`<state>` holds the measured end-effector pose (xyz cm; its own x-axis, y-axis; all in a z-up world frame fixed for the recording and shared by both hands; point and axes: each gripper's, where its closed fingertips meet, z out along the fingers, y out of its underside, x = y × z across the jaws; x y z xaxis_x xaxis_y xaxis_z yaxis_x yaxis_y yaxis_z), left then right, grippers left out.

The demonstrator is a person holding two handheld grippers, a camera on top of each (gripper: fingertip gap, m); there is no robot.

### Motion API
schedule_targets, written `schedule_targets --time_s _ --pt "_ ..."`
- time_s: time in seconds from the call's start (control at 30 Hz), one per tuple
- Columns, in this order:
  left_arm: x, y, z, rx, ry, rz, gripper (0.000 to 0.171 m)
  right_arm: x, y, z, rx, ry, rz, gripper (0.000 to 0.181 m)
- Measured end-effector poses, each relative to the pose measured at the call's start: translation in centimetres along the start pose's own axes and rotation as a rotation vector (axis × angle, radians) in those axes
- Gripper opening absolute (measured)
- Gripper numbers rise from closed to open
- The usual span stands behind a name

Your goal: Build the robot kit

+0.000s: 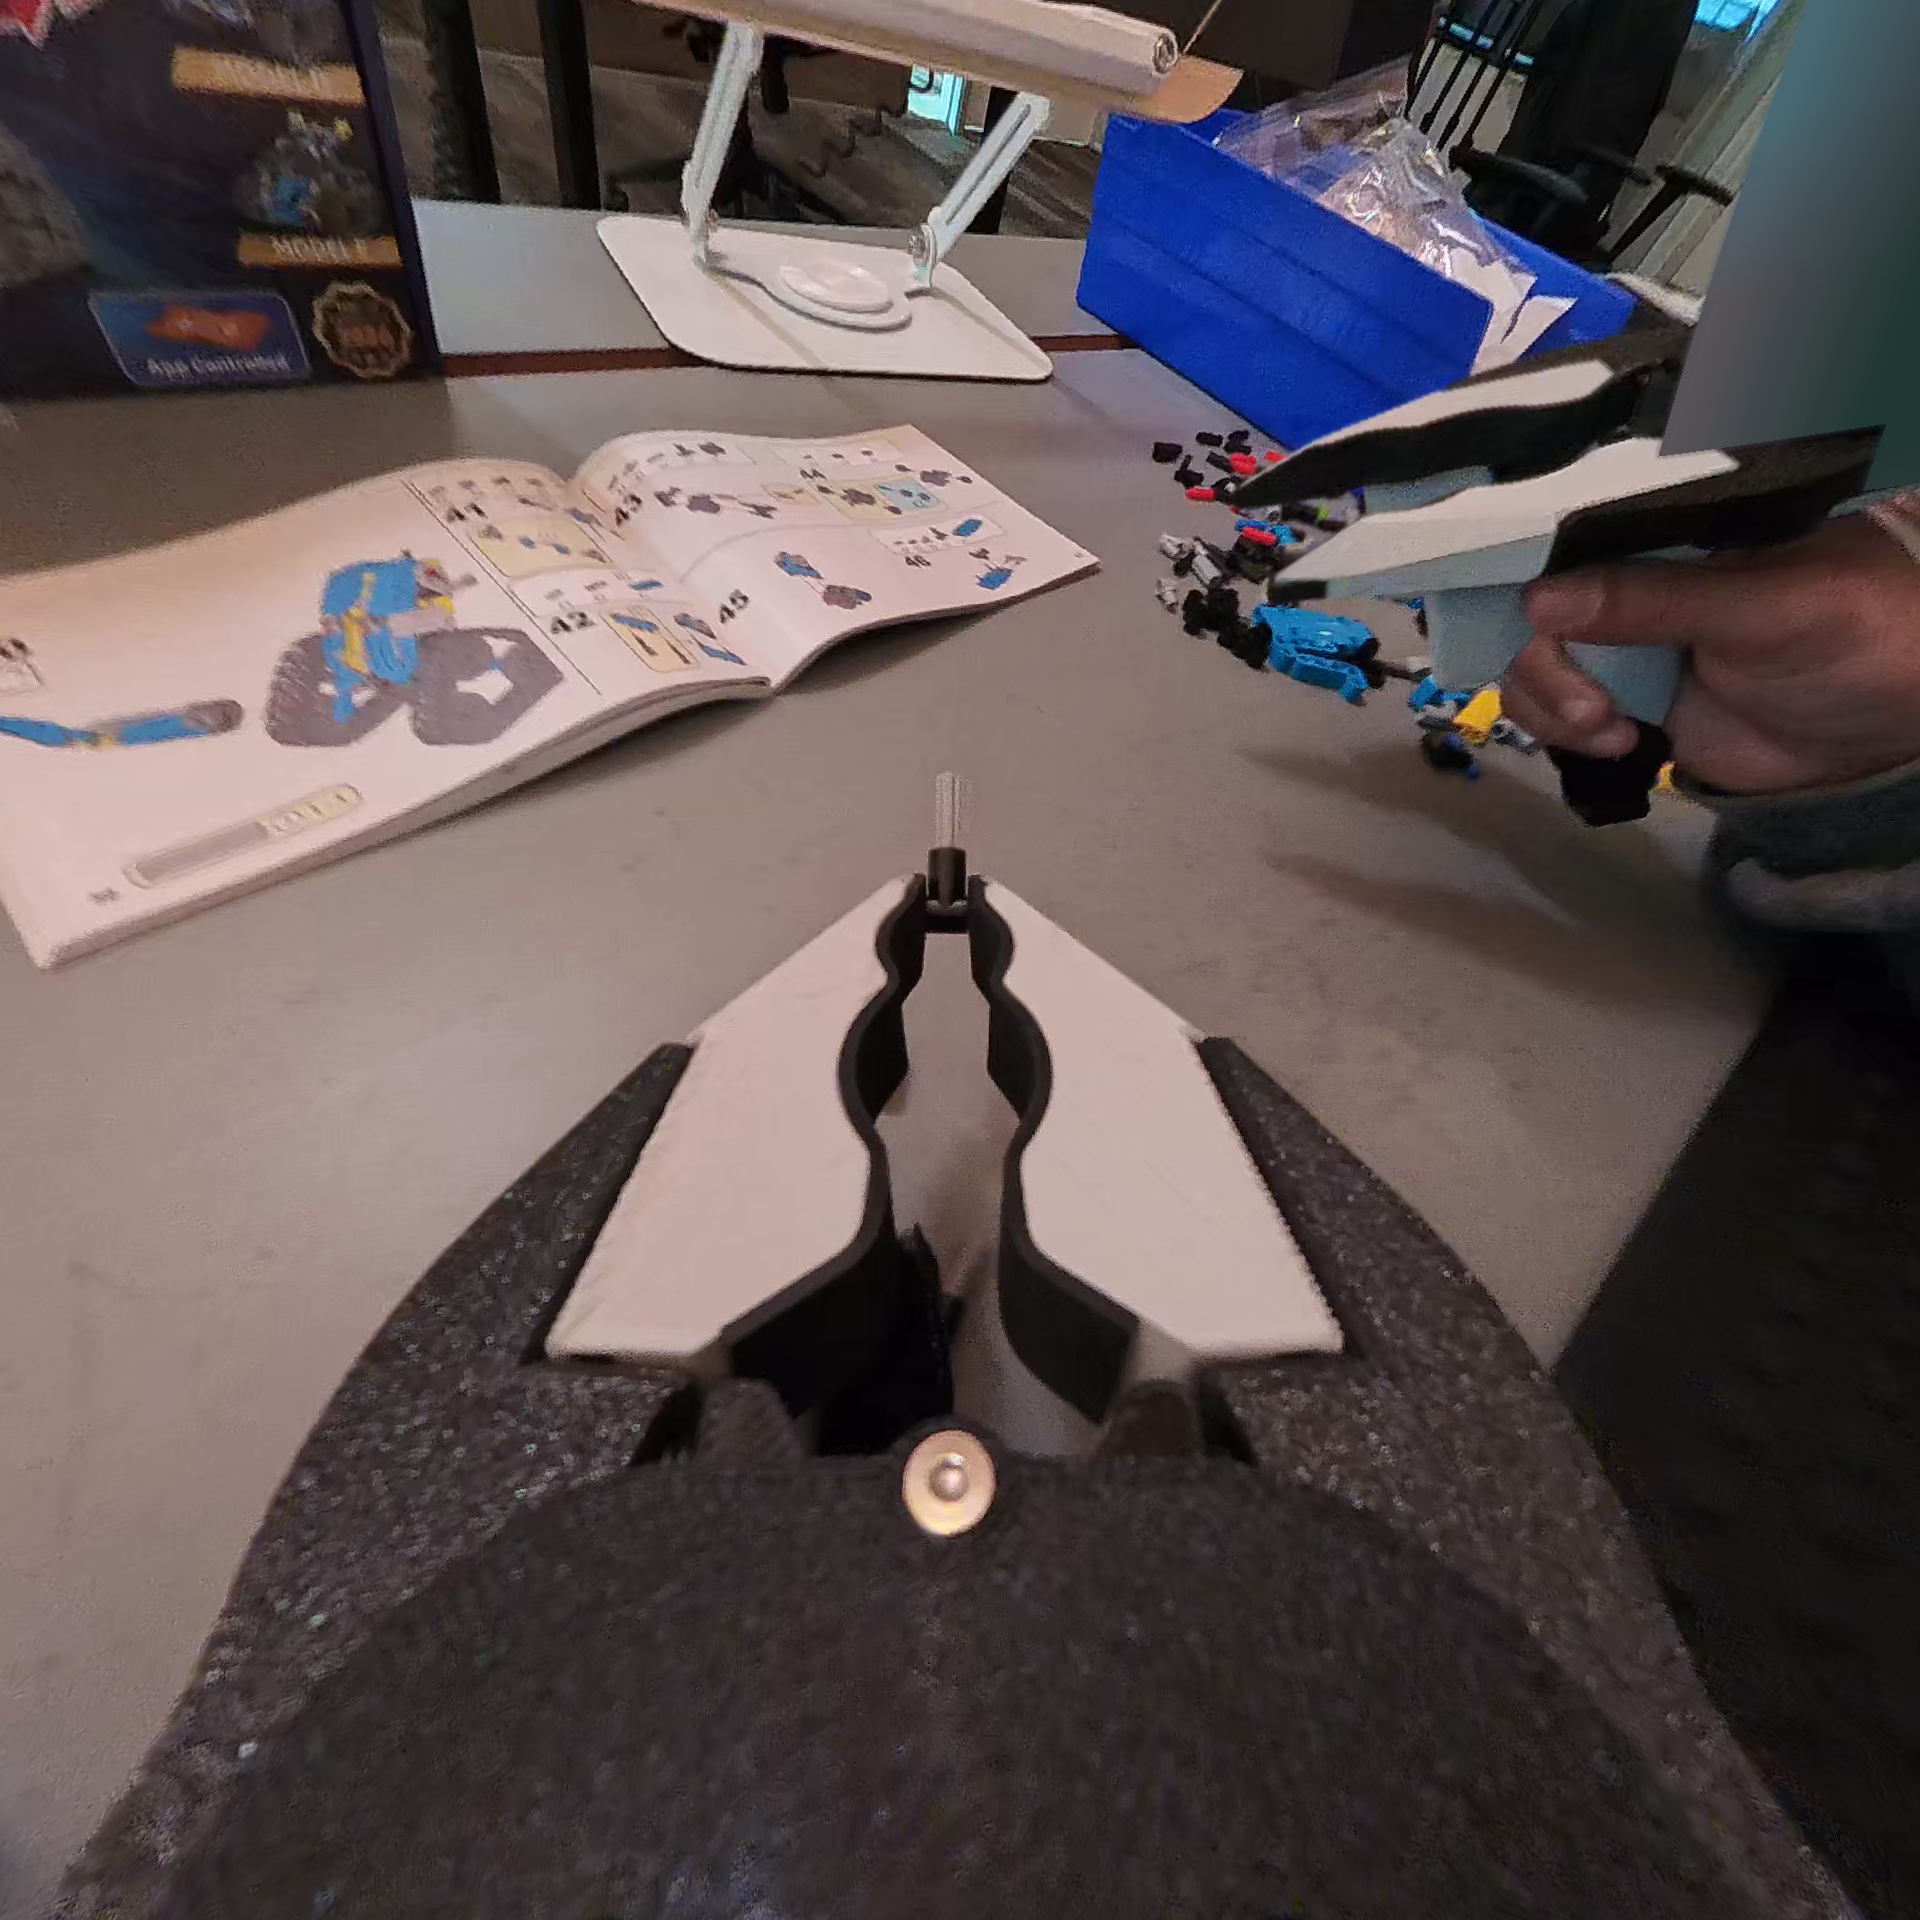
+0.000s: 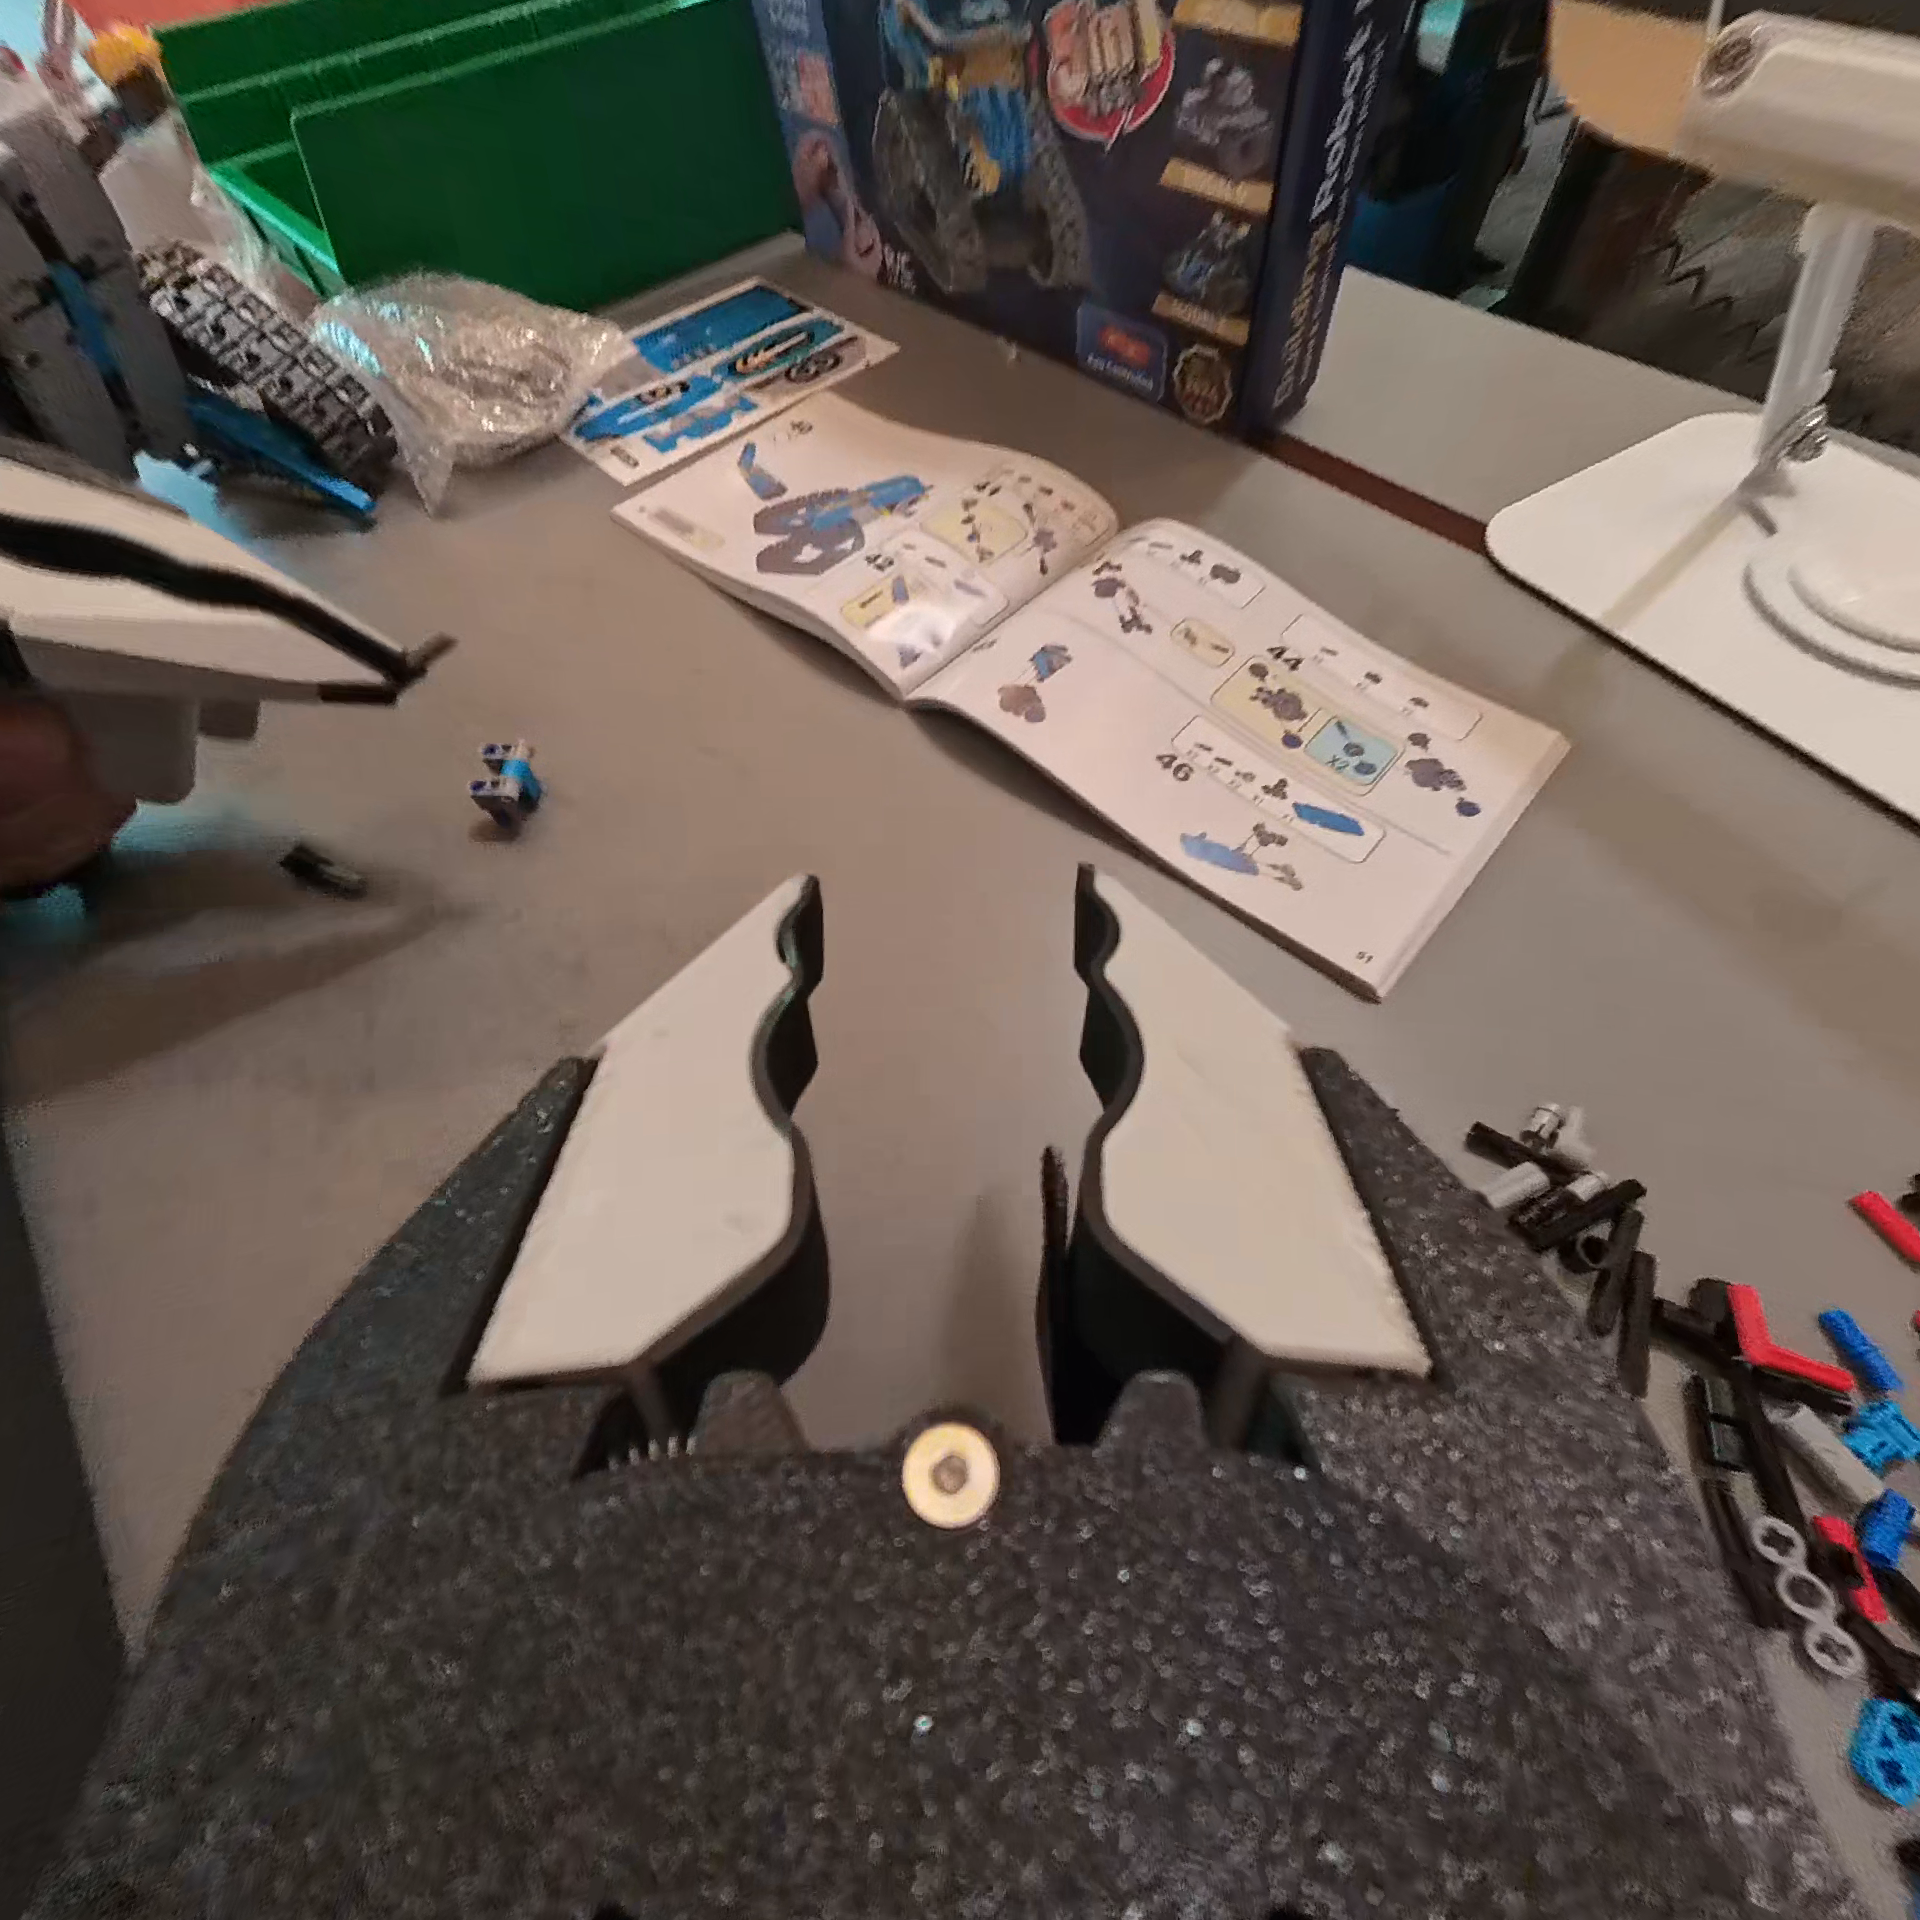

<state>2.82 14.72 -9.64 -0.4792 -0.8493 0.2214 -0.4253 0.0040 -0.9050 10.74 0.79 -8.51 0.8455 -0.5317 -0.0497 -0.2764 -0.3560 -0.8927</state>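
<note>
Left wrist view: my left gripper pinches a small black connector with a pale axle at its tips, the piece's long axis running straight on from the fingers, above the bench. Right of it I see the right gripper, hand-held, over loose bricks. Right wrist view: my right gripper stands spread and empty; the left gripper lies off to its left, a small blue piece below it, the open booklet beyond.
</note>
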Motion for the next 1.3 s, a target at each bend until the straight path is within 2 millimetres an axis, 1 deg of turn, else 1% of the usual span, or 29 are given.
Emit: schedule_targets --time_s 0.1,0.17,0.23,0.3,0.37,0.43,0.53,0.63,0.73,0.83,0.93,0.97,1.07,1.13,1.2,1.3 --pt "-1.4 -0.8 -0.6 0.036 -0.045 0.088 0.007 -0.1 0.9 1.3 -0.051 -0.024 0.002 0.048" --pt "-1.6 -1.3 -0.8 0.062 -0.035 0.088 0.007 -0.4 1.5 2.1 -0.081 -0.052 0.029 0.047" --pt "-1.1 -1.2 -0.7 0.060 0.002 0.056 0.007 -1.1 2.2 2.4 -0.109 -0.102 0.064 0.046" --pt "-0.8 -0.8 -0.4 0.041 0.020 0.052 0.007 -1.9 2.3 2.4 -0.123 -0.151 0.088 0.046" --pt "-0.9 -0.5 -0.3 0.029 0.028 0.043 0.007 -2.3 2.0 2.1 -0.115 -0.173 0.095 0.045" --pt "-1.1 -0.5 -0.4 0.032 0.029 0.029 0.007 -2.3 1.7 1.9 -0.099 -0.169 0.080 0.043" --pt "-1.5 -0.9 -0.6 0.058 0.012 0.030 0.007 -2.1 2.0 1.9 -0.110 -0.164 0.072 0.041" --pt "-1.3 -0.6 -0.3 0.042 0.017 0.047 0.007 -2.0 2.3 1.8 -0.115 -0.170 0.084 0.040" --pt "-1.1 -0.7 -0.3 0.045 0.013 0.067 0.007 -2.3 2.1 1.7 -0.101 -0.186 0.083 0.039" --pt "-1.0 -0.8 -0.3 0.046 0.010 0.079 0.007 -3.6 1.4 1.6 -0.077 -0.226 0.036 0.038" --pt "-1.2 -0.6 -0.1 0.027 -0.002 0.082 0.007 -5.7 1.0 1.4 -0.059 -0.270 -0.075 0.030" --pt "-1.3 -0.4 0.1 0.013 -0.012 0.085 0.007 -6.3 0.9 1.4 -0.054 -0.272 -0.118 0.030" --pt "-2.1 0.0 0.2 -0.026 -0.080 0.111 0.007 -7.7 0.9 1.5 -0.051 -0.264 -0.220 0.028" --pt "-1.9 0.1 0.1 -0.038 -0.104 0.106 0.007 -8.8 1.1 1.6 -0.062 -0.275 -0.258 0.027" --pt "-0.6 0.6 0.0 -0.077 -0.093 0.066 0.007 -10.2 1.4 1.6 -0.069 -0.314 -0.290 0.028" --pt "3.0 2.1 0.0 -0.180 0.017 -0.081 0.007 -12.5 1.8 1.6 -0.064 -0.370 -0.357 0.029"
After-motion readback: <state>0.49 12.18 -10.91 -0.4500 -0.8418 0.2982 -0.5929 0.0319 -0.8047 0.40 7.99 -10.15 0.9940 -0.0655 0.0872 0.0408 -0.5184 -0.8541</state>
